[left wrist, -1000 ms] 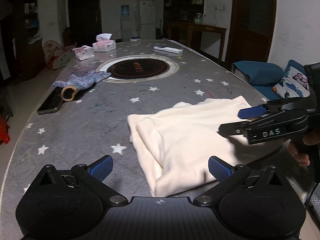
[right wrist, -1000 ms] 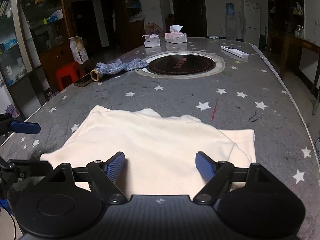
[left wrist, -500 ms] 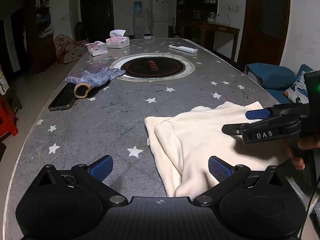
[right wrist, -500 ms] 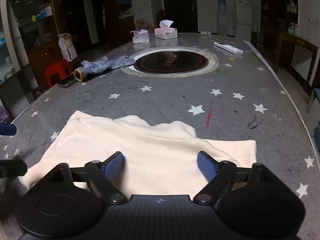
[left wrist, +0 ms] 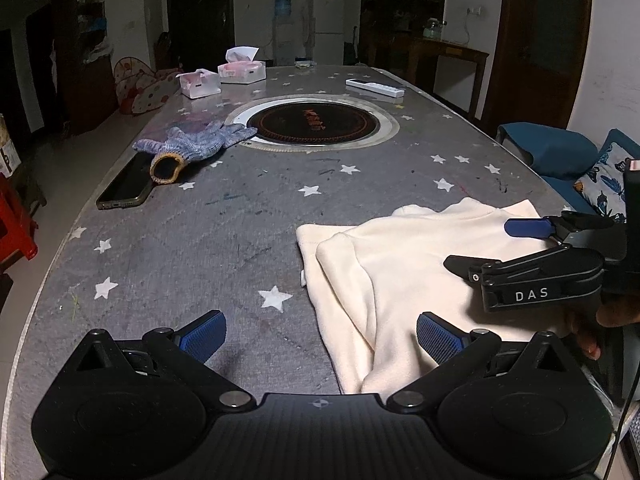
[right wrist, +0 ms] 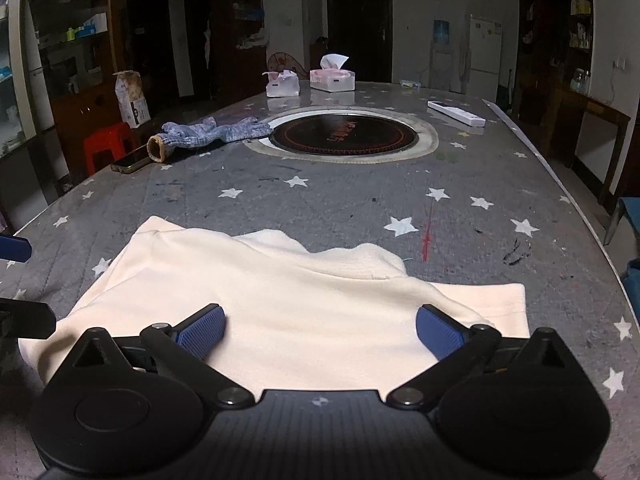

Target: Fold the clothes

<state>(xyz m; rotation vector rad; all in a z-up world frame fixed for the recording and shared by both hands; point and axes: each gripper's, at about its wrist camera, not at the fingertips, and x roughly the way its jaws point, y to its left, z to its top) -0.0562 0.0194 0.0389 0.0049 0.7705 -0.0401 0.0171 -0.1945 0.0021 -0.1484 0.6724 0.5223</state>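
right tool [right wrist: 320, 330] widened | left view only: hand [left wrist: 612, 314] | garment [right wrist: 280, 300] flat

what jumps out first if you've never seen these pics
A cream garment lies partly folded at the near edge of a grey star-printed table, with the right gripper open just above it. Farther back sits a round black cooktop, with a blue knit glove on its left.
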